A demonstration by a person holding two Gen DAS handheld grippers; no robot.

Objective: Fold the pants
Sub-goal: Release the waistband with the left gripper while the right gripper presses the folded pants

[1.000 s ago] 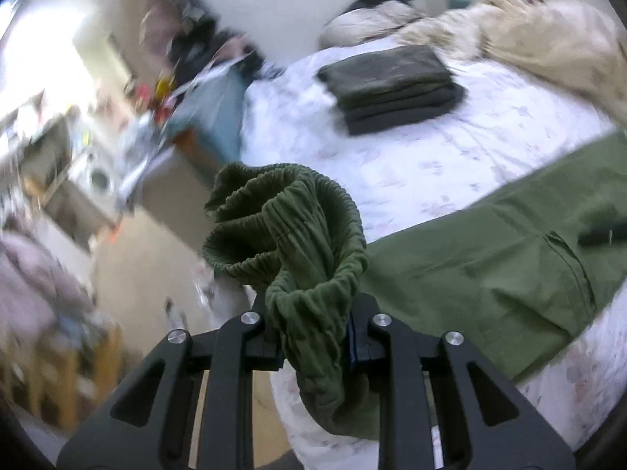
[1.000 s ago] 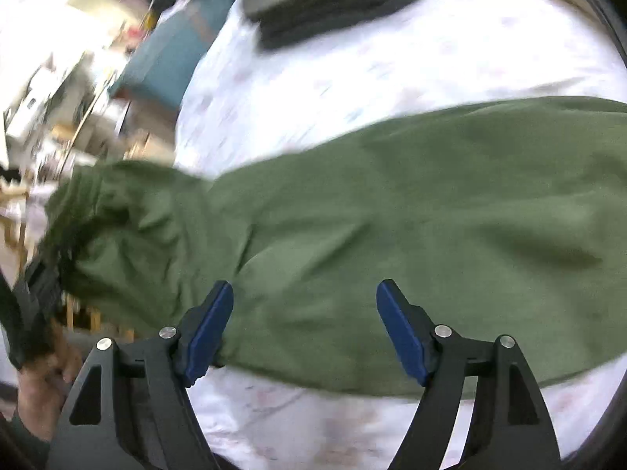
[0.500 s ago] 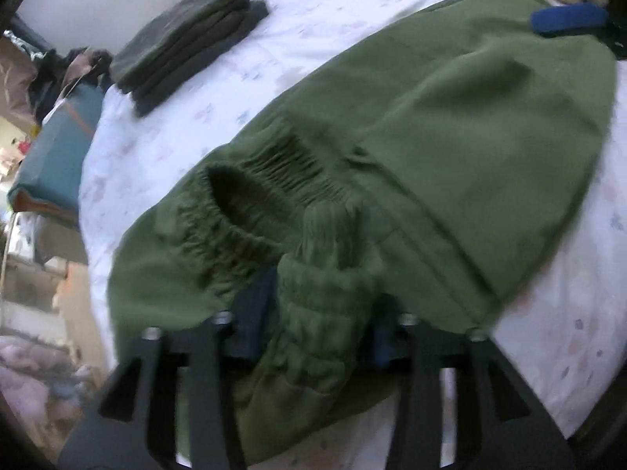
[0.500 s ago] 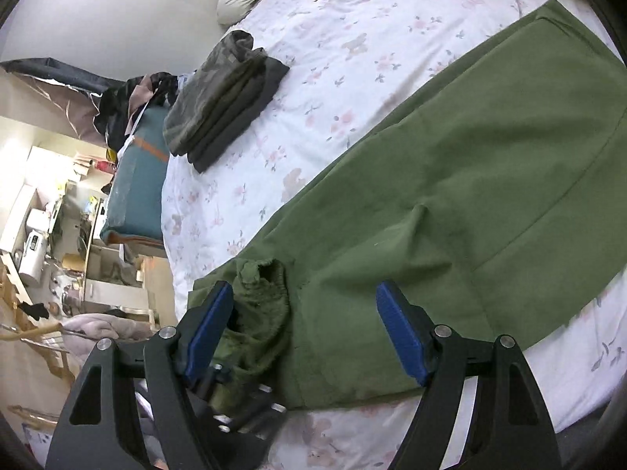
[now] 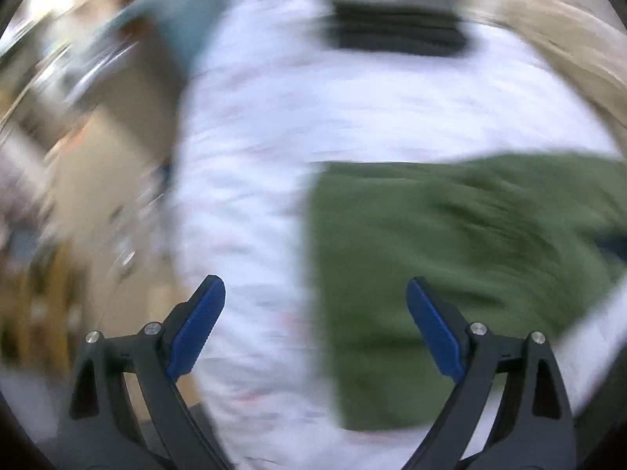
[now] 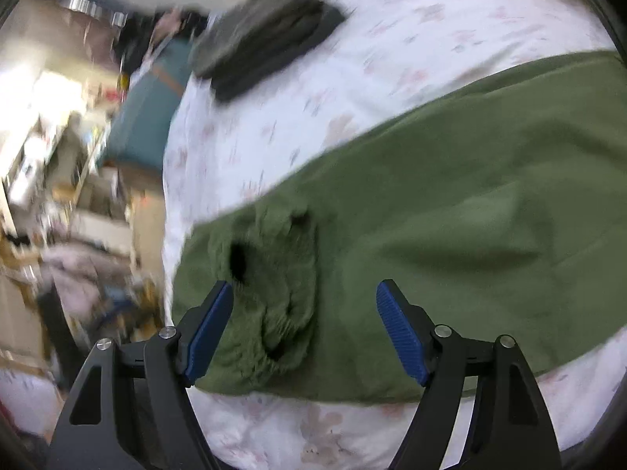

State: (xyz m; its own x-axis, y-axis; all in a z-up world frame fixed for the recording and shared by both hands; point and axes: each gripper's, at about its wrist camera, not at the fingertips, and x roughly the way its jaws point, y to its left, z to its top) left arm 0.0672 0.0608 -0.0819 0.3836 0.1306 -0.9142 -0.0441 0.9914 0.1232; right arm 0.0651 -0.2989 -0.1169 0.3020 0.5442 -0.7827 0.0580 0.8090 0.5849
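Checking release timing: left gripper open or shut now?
Open. The left gripper has its blue fingers spread wide with nothing between them; the green pants lie on the bed beyond.

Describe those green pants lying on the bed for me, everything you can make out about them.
The green pants are olive, of a soft, matte fabric. They lie spread across the floral bedsheet, running diagonally in the right wrist view. The gathered, ribbed elastic end lies bunched near the bed's edge, with dark openings showing in its folds. A broad soft crease rises across the middle. Neither gripper holds them: the right gripper and the left gripper are both open above the cloth. The left view is badly blurred.
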